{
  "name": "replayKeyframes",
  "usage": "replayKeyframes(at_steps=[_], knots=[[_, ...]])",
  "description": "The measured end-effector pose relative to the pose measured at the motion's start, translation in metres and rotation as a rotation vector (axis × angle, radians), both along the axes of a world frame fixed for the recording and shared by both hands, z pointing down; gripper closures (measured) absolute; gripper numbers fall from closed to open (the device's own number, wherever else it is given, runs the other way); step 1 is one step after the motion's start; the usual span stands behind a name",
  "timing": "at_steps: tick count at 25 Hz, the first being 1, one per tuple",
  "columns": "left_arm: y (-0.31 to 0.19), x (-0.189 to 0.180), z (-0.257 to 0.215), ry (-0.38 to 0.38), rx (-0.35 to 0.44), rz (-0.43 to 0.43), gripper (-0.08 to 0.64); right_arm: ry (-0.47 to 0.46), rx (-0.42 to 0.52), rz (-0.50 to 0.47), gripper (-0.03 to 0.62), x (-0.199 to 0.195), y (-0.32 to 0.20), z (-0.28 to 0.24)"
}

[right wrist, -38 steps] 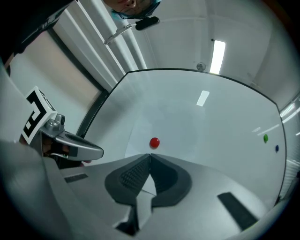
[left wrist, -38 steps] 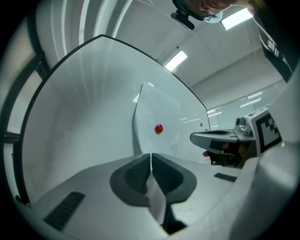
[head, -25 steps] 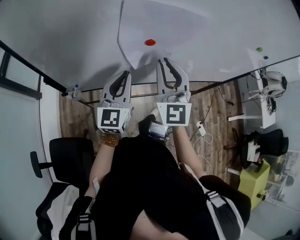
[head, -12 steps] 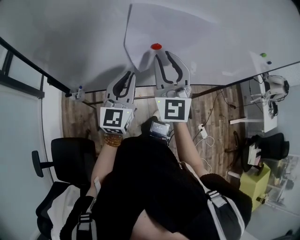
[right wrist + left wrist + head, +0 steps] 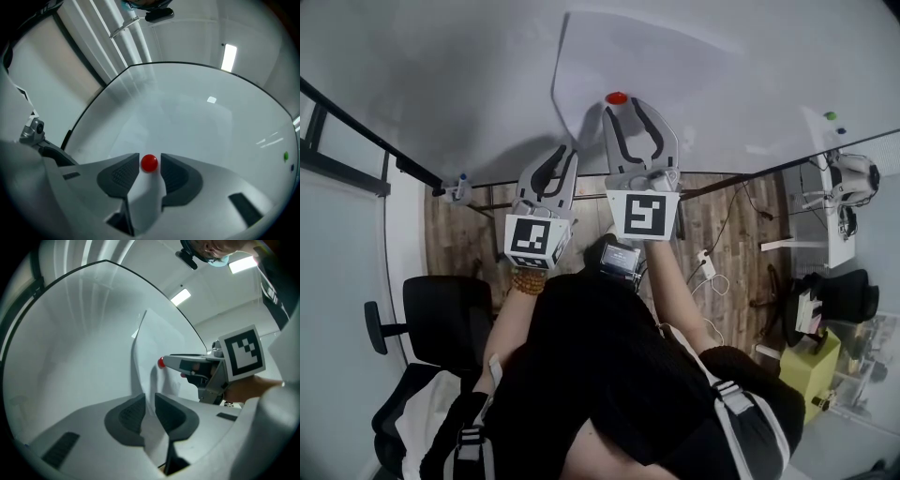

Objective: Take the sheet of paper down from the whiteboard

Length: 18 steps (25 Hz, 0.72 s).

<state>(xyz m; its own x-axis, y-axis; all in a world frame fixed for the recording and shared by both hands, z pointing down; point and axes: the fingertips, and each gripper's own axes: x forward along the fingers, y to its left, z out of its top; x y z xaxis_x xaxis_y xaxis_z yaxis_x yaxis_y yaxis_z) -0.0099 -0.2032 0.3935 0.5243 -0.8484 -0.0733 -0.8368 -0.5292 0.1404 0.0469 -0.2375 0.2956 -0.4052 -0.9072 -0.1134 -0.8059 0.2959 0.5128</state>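
Observation:
A white sheet of paper point(image 5: 675, 66) hangs on the whiteboard point(image 5: 441, 75), pinned by a round red magnet point(image 5: 617, 97). My left gripper point(image 5: 565, 150) is shut on the sheet's lower left edge; in the left gripper view the paper point(image 5: 159, 348) runs down between the closed pads of the left gripper point(image 5: 149, 401). My right gripper point(image 5: 630, 105) points at the board with its jaws opening. The red magnet point(image 5: 149, 163) sits between the tips of the right gripper point(image 5: 150, 166), with a thin gap on each side.
Small green and blue magnets point(image 5: 831, 115) stick to the board at the right. A marker holder point(image 5: 455, 185) sits on the board's lower frame at the left. Behind me stand a black office chair point(image 5: 441, 319) and a yellow-green bin point(image 5: 811, 361).
My right gripper has moved up the board to the red magnet and spread its jaws around it. The left gripper has kept its hold and barely shifted.

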Motion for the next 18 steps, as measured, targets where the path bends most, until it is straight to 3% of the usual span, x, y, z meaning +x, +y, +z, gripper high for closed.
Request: replayKeyframes(at_steps=[18], knots=[[-0.002,0.009,0.006,-0.013,-0.007,0.006,0.500,0.011,0.013,0.010,0.460,-0.005,-0.012,0.006]])
